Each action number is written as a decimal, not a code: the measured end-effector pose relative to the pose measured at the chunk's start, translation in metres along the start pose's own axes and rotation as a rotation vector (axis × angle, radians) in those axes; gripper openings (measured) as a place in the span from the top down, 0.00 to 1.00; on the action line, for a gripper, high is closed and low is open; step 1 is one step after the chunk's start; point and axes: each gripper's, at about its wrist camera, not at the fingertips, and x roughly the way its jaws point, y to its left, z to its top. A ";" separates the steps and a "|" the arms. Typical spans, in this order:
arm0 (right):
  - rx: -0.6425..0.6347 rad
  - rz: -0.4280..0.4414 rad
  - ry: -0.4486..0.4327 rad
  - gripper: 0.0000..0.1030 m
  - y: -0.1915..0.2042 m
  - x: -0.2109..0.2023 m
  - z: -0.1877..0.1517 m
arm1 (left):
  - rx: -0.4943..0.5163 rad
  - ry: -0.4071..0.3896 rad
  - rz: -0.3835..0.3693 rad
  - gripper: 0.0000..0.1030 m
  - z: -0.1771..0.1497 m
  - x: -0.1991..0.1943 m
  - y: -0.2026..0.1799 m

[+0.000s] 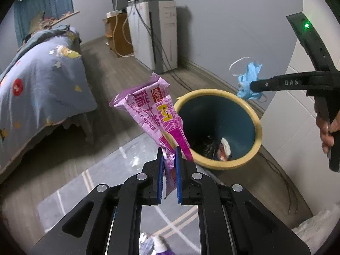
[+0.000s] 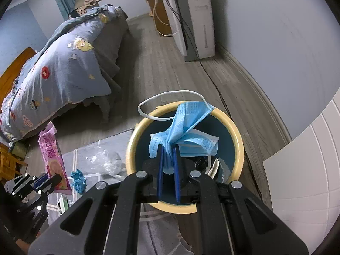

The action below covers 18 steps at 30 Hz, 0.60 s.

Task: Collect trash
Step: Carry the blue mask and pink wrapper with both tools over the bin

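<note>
two grippers, both loaded: our left gripper (image 1: 169, 148) has its jaws clamped on a pink wrapper (image 1: 153, 110); our right gripper (image 2: 168, 148) pinches a blue mask (image 2: 184, 131) over the bin (image 2: 238, 140).

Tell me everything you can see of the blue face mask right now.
The blue face mask is a disposable surgical type of thin pleated fabric, crumpled and twisted, with a paler inner side. One white ear loop arcs free above it. The right gripper pinches its lower bunched end, jaws shut on it. It hangs in the air over the open mouth of the yellow-rimmed teal bin, touching nothing else visible.
</note>
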 end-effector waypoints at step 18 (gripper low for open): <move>0.277 -0.015 0.081 0.92 -0.083 0.048 -0.019 | 0.058 0.085 -0.070 0.90 0.021 0.058 -0.035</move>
